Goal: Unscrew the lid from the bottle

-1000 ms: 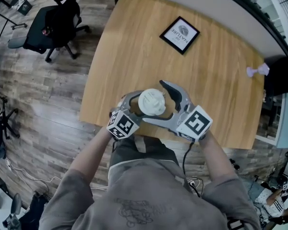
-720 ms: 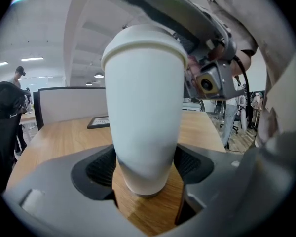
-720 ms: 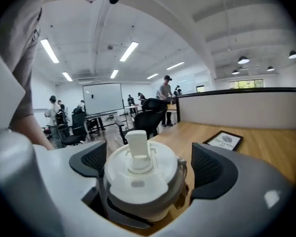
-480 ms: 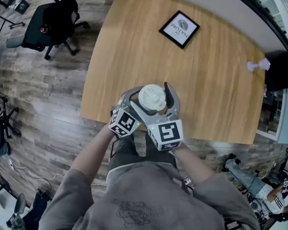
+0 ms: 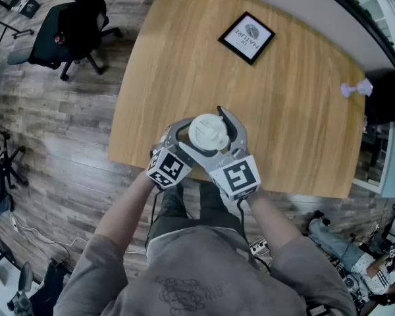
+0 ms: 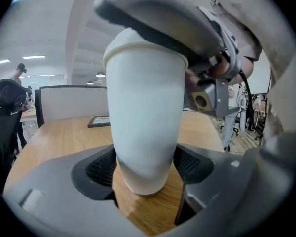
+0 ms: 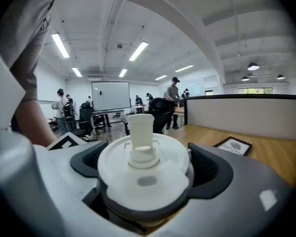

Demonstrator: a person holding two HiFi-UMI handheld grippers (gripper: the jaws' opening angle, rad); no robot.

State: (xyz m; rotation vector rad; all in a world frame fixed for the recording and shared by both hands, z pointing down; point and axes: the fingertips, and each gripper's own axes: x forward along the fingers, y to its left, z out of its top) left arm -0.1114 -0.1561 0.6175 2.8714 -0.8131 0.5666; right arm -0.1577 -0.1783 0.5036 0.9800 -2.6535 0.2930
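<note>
Your left gripper (image 6: pixel 145 166) is closed wide on the white bottle (image 6: pixel 145 107). Its ribbed pads (image 6: pixel 99 166) press on either side of the body low down, just above the base. Your right gripper (image 7: pixel 145 168) is set round the lid (image 5: pixel 209 132). Its pads look seated against the lid's rim on both sides, with the flip spout (image 7: pixel 140 132) standing up between them. In the head view the bottle stands at lower centre, on the table (image 5: pixel 184 64) close to its near edge and well apart from the framed card (image 5: pixel 247 37) at upper centre.

The step in hand, as I read it, is the twist itself. Hold the left grip firm and unmoving. It sits low, so the bottle may rock at the top; press it lightly onto the wood as you turn. Turn the right gripper about the bottle's upright axis, not about your wrist, or the pads may ride off the rim. The lid looks like smooth, round plastic and will likely slip under a light squeeze. If it does, stop, re-seat and take a fresh bite rather than dragging. The two grippers sit close together, so mind that the right one does not knock the left below it. Lift only once the thread runs free.
</note>
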